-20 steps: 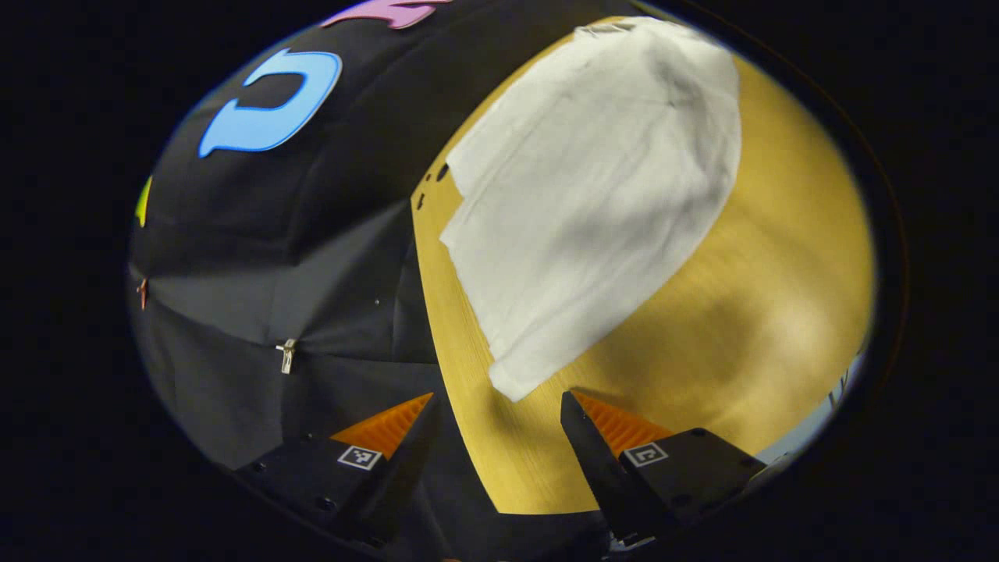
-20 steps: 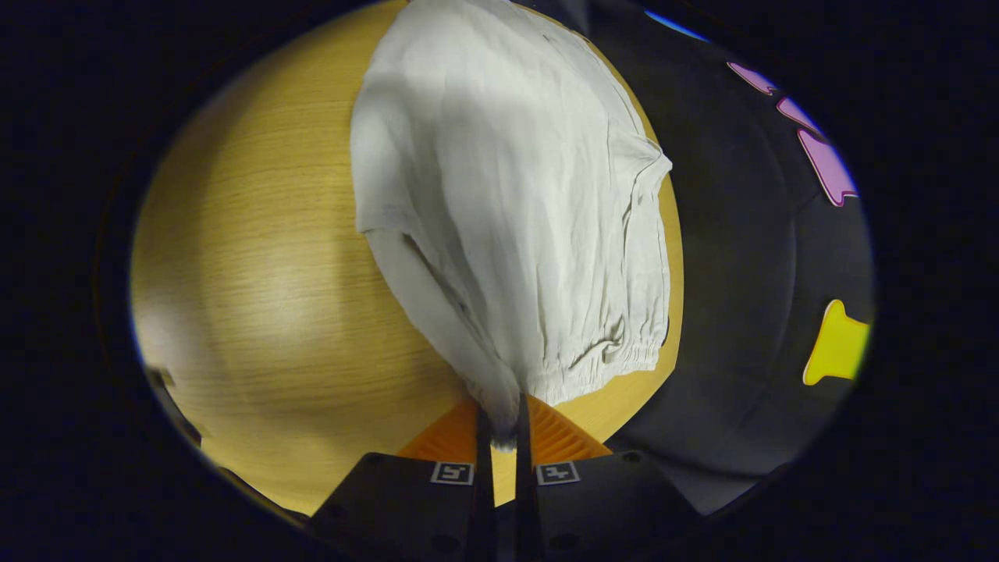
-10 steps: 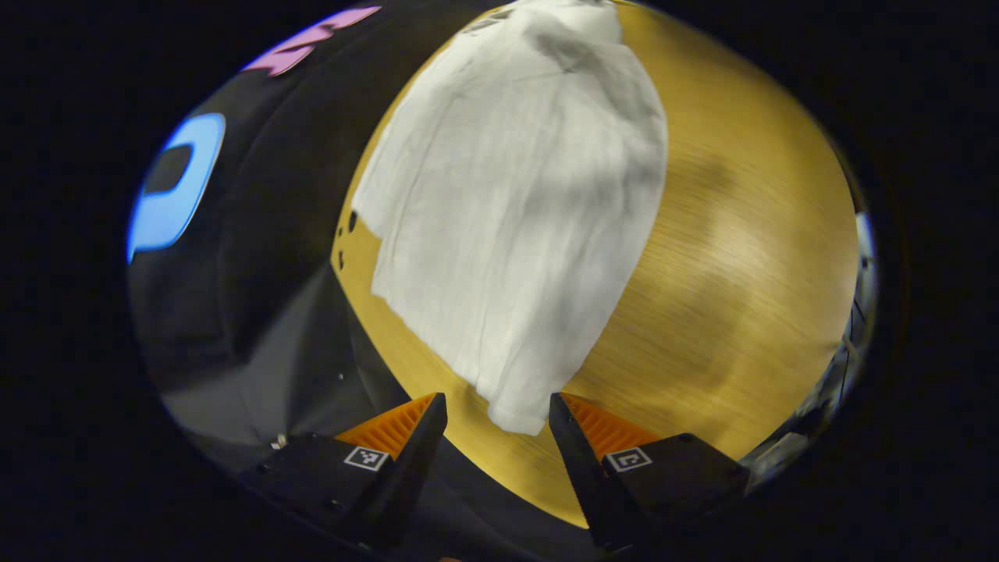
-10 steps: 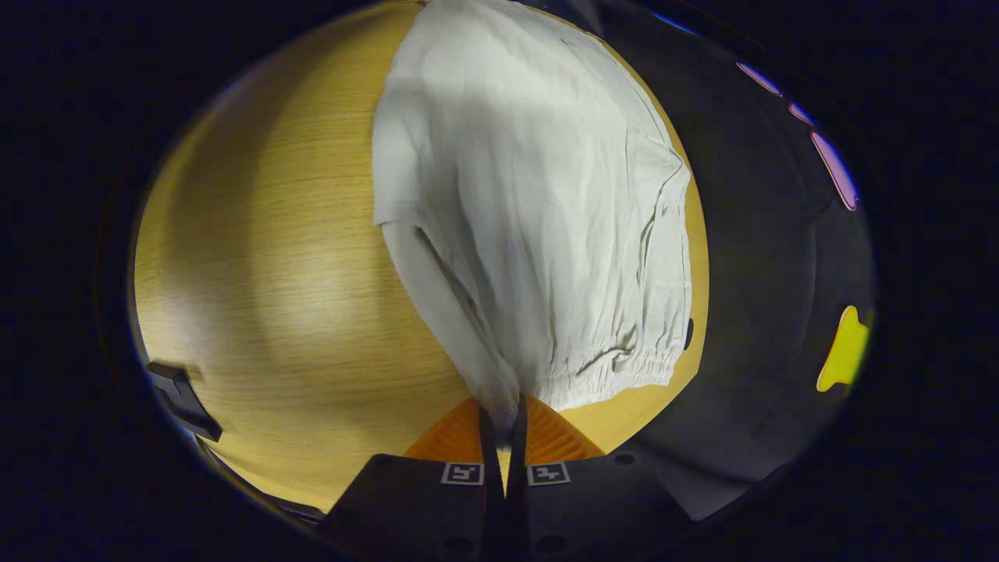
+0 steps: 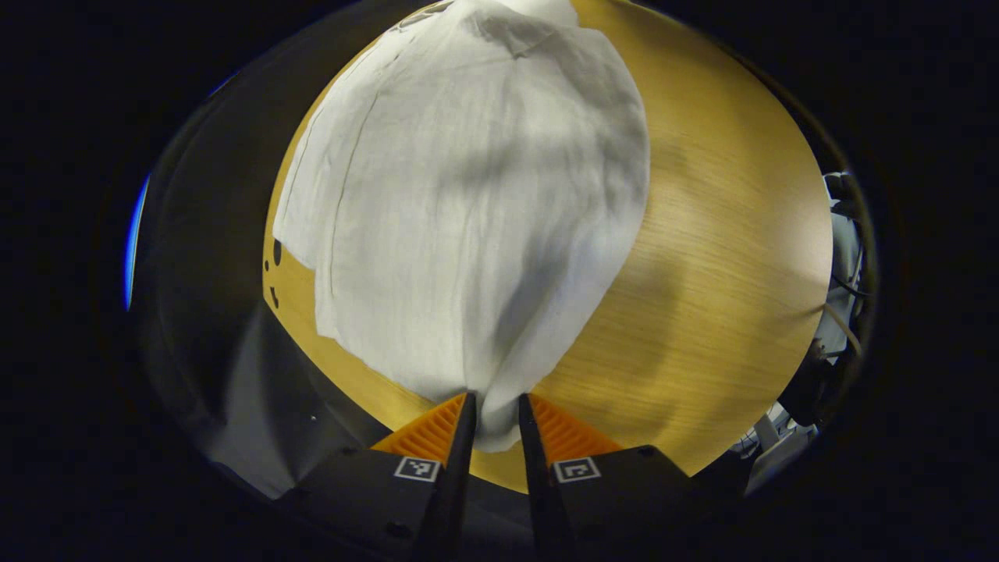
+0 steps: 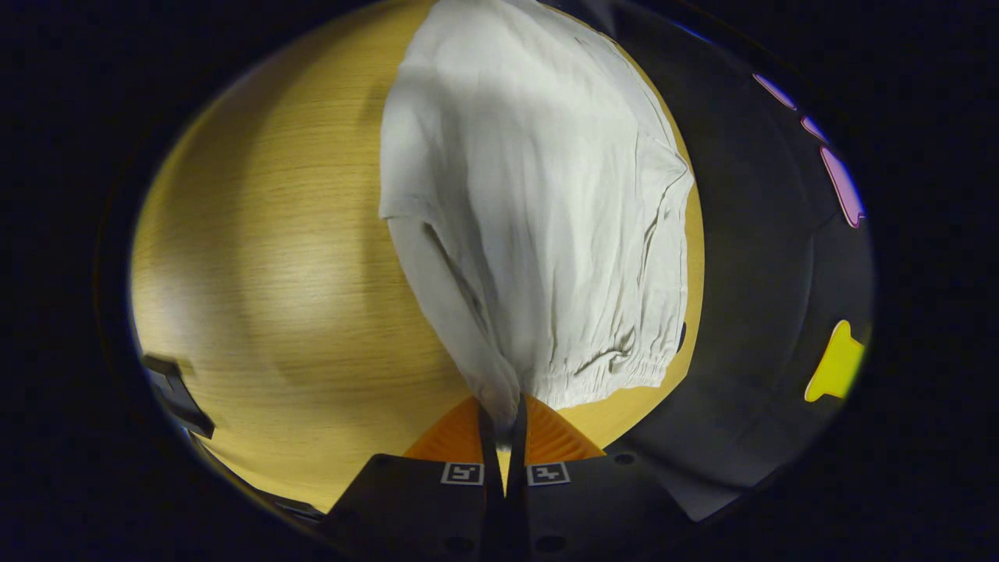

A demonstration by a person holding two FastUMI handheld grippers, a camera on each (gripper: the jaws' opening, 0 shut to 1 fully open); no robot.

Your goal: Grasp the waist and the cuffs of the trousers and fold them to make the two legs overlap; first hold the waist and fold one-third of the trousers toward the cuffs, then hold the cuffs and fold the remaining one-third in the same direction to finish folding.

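Observation:
White trousers point(image 5: 468, 203) lie lengthwise on the wooden table point(image 5: 702, 273). In the left gripper view, my left gripper point(image 5: 493, 417) is shut on a cuff corner at the near end, and the cloth rises in a ridge from between the fingers. In the right gripper view, the trousers point(image 6: 531, 195) stretch away from me, with the gathered elastic waistband point(image 6: 616, 375) nearest. My right gripper point(image 6: 503, 421) is shut on the waist's left corner, lifting a fold of cloth off the table point(image 6: 273, 273).
The black cloth wall point(image 5: 211, 234) drops close beside the table's edge, by small dark holes point(image 5: 275, 254) in the wood. Cables and gear point(image 5: 839, 257) sit past the table's far side. A dark bracket-like object point(image 6: 178, 394) shows at the table's left rim.
My left gripper moved in over the cuff corner and shut on it; a second ago it stood open short of the cloth. The right gripper kept its hold on the waist.

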